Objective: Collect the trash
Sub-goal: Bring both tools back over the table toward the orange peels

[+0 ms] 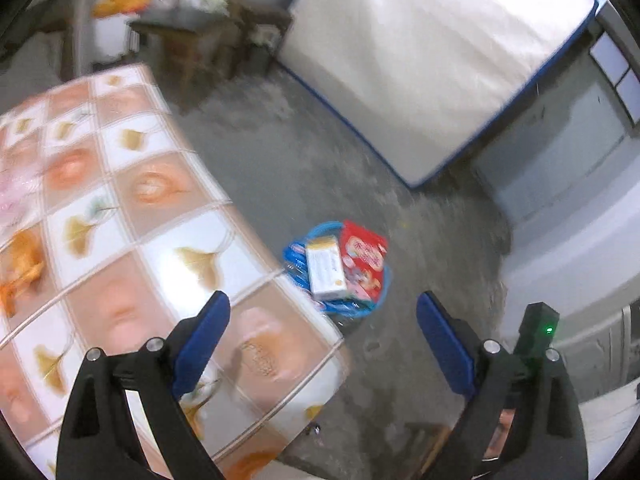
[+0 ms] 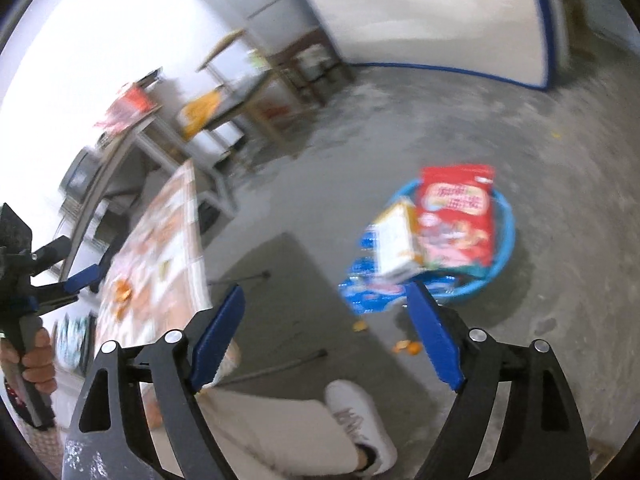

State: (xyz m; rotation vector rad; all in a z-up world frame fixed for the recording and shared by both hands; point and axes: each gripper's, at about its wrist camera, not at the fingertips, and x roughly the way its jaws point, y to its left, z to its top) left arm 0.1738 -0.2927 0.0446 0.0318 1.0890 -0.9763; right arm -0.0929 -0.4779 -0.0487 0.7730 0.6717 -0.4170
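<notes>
A blue basin [image 1: 382, 294] [image 2: 505, 236] stands on the concrete floor beside the table. In it lie a red snack bag [image 1: 366, 258] [image 2: 456, 216], a white carton [image 1: 326, 270] [image 2: 394, 242] and blue wrappers [image 1: 296, 268] [image 2: 368, 292]. Orange peel scraps [image 2: 406, 347] lie on the floor near the basin, and more orange peel [image 1: 20, 272] [image 2: 122, 292] lies on the table. My left gripper [image 1: 323, 304] is open and empty above the table's corner. My right gripper [image 2: 326, 294] is open and empty above the floor. The left gripper also shows in the right wrist view [image 2: 82, 276].
The table [image 1: 132, 216] has a tile-pattern cloth. A white mattress [image 1: 420, 52] leans against the wall. Cluttered desks and stools [image 1: 192, 36] stand at the back. The person's leg and white shoe [image 2: 356, 420] are below the right gripper.
</notes>
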